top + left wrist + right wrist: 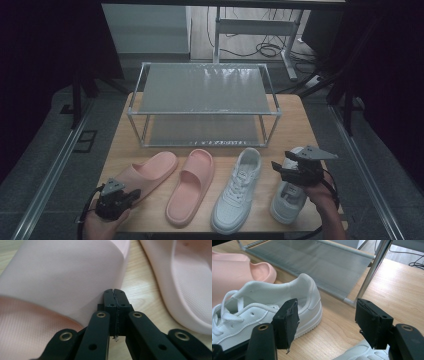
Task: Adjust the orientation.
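Left pink slipper (148,176) lay at the table's (300,125) front left, angled, just beside its twin (191,185). We judged it light, soft foam, bendy but not fragile; the strap band looked the best place to grab. Our left gripper (116,201) sat at its heel end, jaws pressed together, empty, tips beside the strap (62,277). Right gripper (295,170) hovered over the right sneaker (289,197), jaws wide, holding nothing. Other sneaker (236,191) and shoe rack (205,90) beyond.
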